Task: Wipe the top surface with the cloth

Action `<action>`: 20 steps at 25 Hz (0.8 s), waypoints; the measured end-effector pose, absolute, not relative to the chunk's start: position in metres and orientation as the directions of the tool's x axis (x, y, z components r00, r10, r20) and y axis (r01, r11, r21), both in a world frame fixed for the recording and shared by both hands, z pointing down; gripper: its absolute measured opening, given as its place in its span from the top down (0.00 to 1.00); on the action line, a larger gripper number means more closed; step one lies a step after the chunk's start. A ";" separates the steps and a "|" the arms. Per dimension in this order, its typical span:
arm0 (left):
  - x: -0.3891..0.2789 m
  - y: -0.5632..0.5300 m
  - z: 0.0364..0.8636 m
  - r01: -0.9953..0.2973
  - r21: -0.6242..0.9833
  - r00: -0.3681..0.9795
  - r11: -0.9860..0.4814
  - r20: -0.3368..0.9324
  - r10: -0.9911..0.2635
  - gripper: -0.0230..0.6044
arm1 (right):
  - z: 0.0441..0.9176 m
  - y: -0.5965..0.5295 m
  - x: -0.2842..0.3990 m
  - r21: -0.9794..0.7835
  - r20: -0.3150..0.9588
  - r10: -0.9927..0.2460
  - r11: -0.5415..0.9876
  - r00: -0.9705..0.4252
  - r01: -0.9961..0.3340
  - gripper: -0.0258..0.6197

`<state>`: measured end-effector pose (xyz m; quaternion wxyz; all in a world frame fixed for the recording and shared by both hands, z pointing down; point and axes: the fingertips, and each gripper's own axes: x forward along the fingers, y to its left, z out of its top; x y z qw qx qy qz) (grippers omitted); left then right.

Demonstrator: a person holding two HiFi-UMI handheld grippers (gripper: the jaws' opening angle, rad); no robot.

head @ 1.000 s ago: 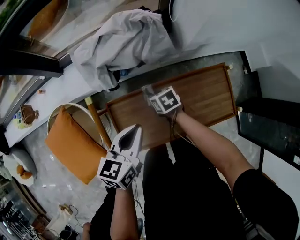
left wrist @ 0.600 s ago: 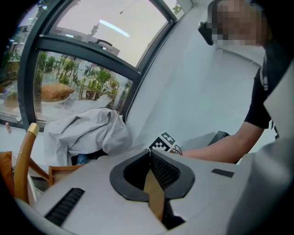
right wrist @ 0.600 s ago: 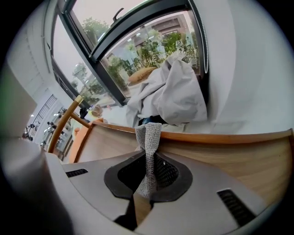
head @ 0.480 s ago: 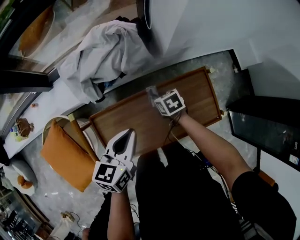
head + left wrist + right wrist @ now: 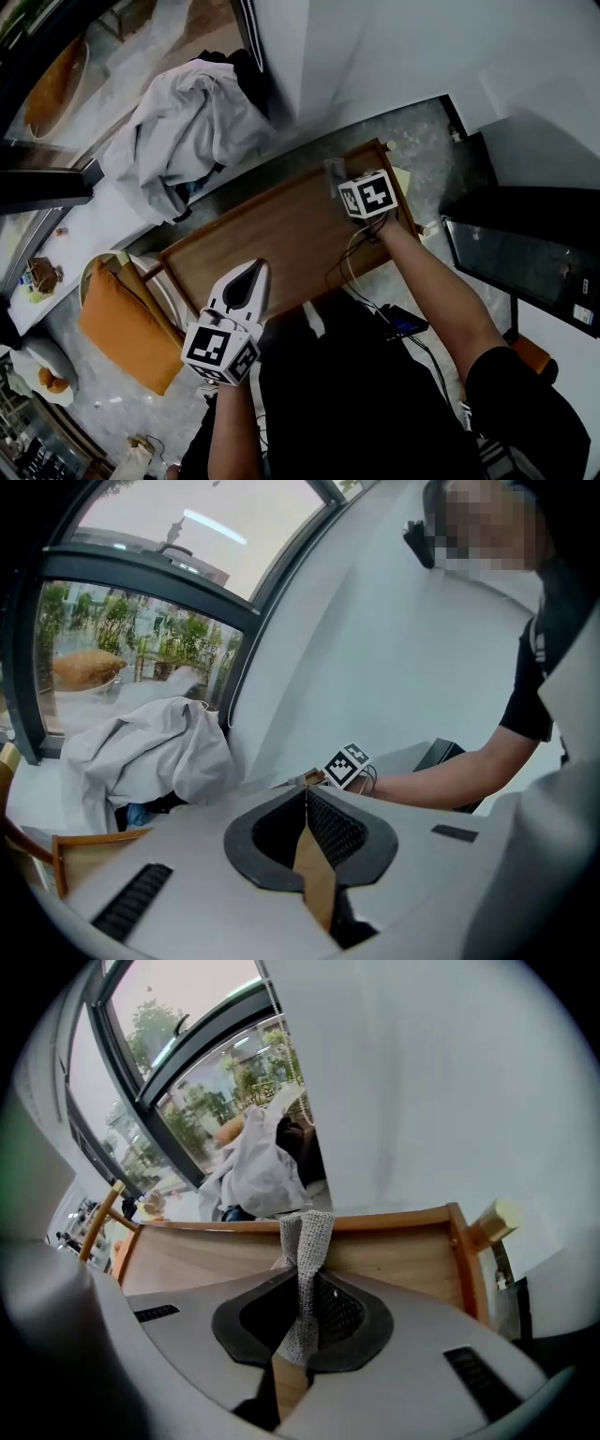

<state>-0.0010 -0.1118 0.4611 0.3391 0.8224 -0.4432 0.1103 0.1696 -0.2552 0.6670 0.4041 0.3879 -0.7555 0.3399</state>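
The grey knitted cloth (image 5: pixel 307 1232) hangs pinched between the fingers of the right gripper (image 5: pixel 302 1283). It is now at the right end of the brown wooden surface (image 5: pixel 272 234), having moved there from the middle. The left gripper (image 5: pixel 251 274), fingers pressed together on nothing, still hovers over the near edge. A crumpled pale grey garment (image 5: pixel 178 131) lies at upper left, and an orange cushion (image 5: pixel 122 328) at lower left.

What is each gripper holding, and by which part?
The right gripper pinches the grey cloth by a bunched fold; the left gripper is shut on nothing.
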 end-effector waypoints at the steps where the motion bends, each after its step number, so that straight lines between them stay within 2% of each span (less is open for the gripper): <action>1: 0.003 -0.112 0.462 -0.802 0.460 0.586 -0.380 0.484 -0.650 0.94 | 0.667 -0.258 0.180 -0.193 0.876 -0.319 0.453 -0.361 -0.870 0.90; 13: 0.007 -0.110 0.454 -0.818 0.440 0.565 -0.370 0.493 -0.662 0.94 | 0.661 -0.285 0.242 -0.084 0.898 -0.377 0.359 -0.227 -0.930 0.90; 20: -0.011 -0.102 0.450 -0.835 0.436 0.533 -0.336 0.489 -0.690 0.94 | 0.658 -0.293 0.256 -0.047 0.907 -0.396 0.247 -0.145 -0.968 0.90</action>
